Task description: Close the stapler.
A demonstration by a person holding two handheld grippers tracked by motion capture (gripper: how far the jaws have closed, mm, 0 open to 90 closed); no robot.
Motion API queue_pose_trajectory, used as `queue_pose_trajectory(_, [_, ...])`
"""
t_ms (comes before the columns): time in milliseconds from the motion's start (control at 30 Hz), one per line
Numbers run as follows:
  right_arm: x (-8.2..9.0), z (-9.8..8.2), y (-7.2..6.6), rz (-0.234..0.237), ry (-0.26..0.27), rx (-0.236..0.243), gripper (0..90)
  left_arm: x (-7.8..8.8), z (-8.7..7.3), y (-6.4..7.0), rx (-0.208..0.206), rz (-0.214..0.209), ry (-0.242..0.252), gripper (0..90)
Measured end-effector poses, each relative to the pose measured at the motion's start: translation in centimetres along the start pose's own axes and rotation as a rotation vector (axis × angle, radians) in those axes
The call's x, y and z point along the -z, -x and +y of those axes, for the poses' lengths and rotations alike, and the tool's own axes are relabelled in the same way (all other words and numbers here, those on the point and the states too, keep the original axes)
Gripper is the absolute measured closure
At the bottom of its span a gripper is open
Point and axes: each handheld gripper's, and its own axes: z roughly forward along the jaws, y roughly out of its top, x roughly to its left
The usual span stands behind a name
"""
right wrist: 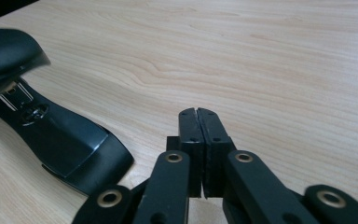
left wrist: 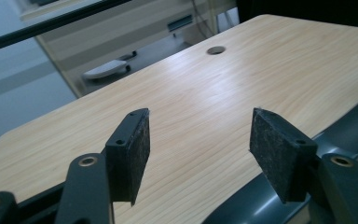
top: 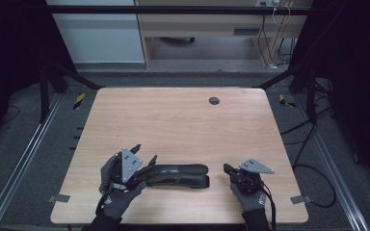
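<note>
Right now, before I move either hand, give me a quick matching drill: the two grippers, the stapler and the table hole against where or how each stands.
Things:
1. left gripper
2. right gripper
3. stapler
4. table hole

States or places:
A. far side of the table, right of the middle
B. jaws pressed together, nothing between
C. jaws apart, nothing between the pads
D. lying near the front edge, between the grippers

Pairs: 1-C, 2-B, 3-D, 4-A

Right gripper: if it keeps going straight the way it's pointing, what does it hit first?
Probably nothing. The right gripper, jaws shut, points along bare table; the black stapler lies off to the side of that line. Depth is hard to judge, but the way looks free.
</note>
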Motion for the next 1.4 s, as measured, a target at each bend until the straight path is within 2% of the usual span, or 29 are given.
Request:
queue_pose_trajectory(33, [0.0,0.0,0.0,0.0,0.0,0.0,90.0,0.0,0.0,0.0,0.0,0.0,0.0,37.5])
queue_pose_trajectory(67, [0.0,0.1,0.0,0.002,0.002,0.0,90.0,0.1,-0.3,-0.7,0.0,0.015,0.006,37.5])
queue_pose_trajectory(300, [0.5,1.1,0.1,0.024,0.021,-0.003,90.0,1.3,-2.7,-3.8,0.061,0.079,-0.034,38.3])
queue_pose_trajectory(467, [0.8,1.7,0.0,0.043,0.04,0.0,90.0,1.6,-4.3,-5.0,0.082,0.106,-0.065,39.2])
queue_pose_trajectory(533, [0.7,1.9,0.0,0.047,0.043,0.003,90.0,1.6,-4.8,-5.3,0.092,0.113,-0.078,39.6])
queue_pose_trajectory(567, [0.8,2.1,-0.1,0.063,0.044,0.002,90.0,1.6,-5.2,-5.4,0.097,0.117,-0.086,40.0])
queue_pose_trajectory(700, [0.7,2.6,-0.4,0.08,0.054,0.003,90.0,1.3,-6.4,-5.8,0.097,0.131,-0.118,40.2])
queue_pose_trajectory(933, [1.0,3.3,-0.9,0.111,0.073,0.005,90.0,1.0,-8.5,-6.5,0.148,0.157,-0.15,40.3])
queue_pose_trajectory(1100, [1.2,4.1,-2.1,0.151,0.075,0.04,90.0,0.7,-9.3,-6.6,0.142,0.169,-0.18,40.3])
queue_pose_trajectory(1200, [1.3,4.7,-3.3,0.196,0.087,0.061,90.0,0.5,-9.5,-6.6,0.145,0.164,-0.19,40.2])
queue_pose_trajectory(1400, [0.9,5.1,-4.7,0.231,0.075,0.077,90.0,0.1,-10.0,-6.5,0.153,0.158,-0.207,40.2])
